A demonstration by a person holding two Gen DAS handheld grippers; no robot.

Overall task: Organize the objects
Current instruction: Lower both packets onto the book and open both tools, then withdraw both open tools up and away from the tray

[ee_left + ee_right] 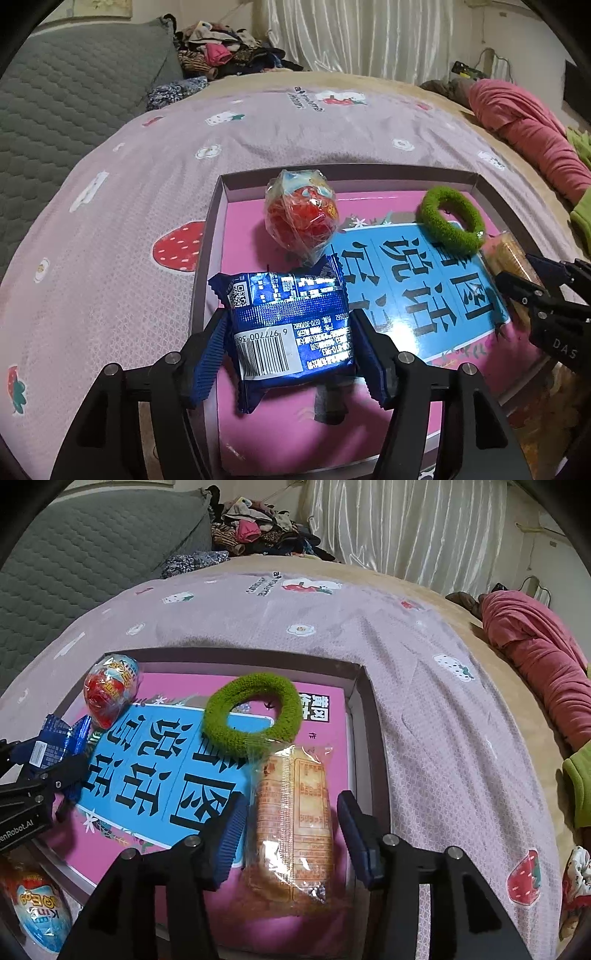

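Tray on bed gathers snacks: left tongs pinch blue packet over it; right tongs spread, orange packet lying loose between.

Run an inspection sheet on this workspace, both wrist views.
Surface: pink strawberry-print bedspread; shallow grey cardboard tray lined with a pink-and-blue printed cover.
Job's things: blue foil snack packet, red plastic-wrapped egg, green fuzzy hair ring, clear orange biscuit packet, all in the tray.
Clutter: second wrapped egg outside the tray; clothes pile.
Grippers: left gripper flanks the blue packet, contact unclear; right gripper open around the biscuit packet, gaps both sides.
Cables: nothing seen.
Surroundings: white curtain, grey quilted cushion, pink blanket.
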